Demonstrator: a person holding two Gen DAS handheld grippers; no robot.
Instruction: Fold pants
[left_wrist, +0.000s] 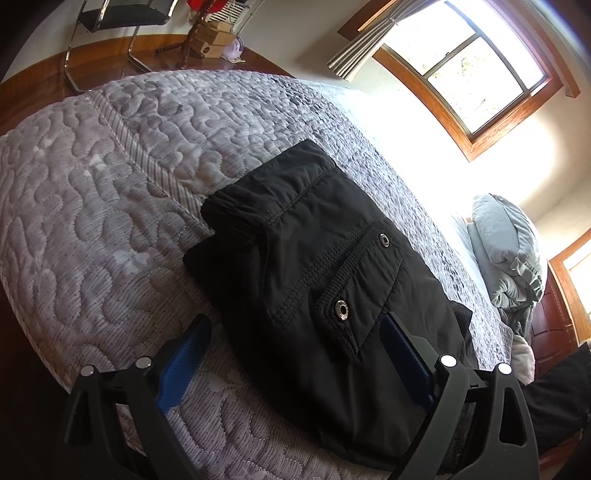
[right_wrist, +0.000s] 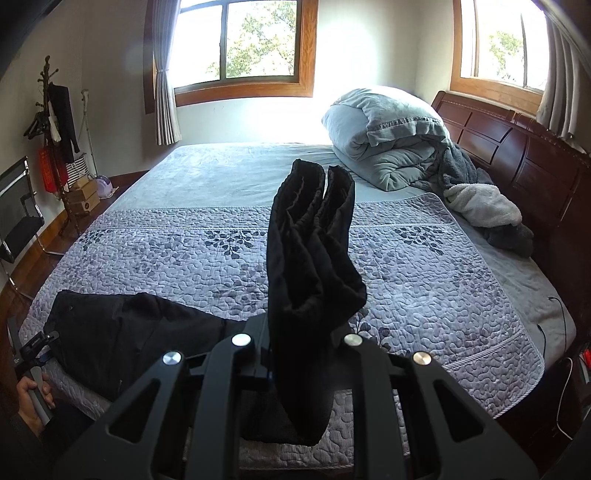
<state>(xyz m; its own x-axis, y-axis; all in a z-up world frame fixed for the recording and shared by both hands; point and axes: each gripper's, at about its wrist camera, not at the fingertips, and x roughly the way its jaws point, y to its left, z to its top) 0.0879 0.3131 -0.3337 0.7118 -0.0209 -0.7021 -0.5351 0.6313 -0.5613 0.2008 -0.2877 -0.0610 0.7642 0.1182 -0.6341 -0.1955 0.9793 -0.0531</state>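
Right wrist view: black pants (right_wrist: 306, 258) show no readable label.

Left hand-held gripper (left_wrist: 295, 354): black angular frame, round silver screw heads, ribbed blue pads on its fingers (left_wrist: 186, 365). Right hand-held gripper (right_wrist: 299, 354): same black struts, silver screws.

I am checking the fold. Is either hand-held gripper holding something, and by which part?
The right hand-held gripper is shut on the black pants, at the bunched leg ends. The left hand-held gripper is open and holds nothing.
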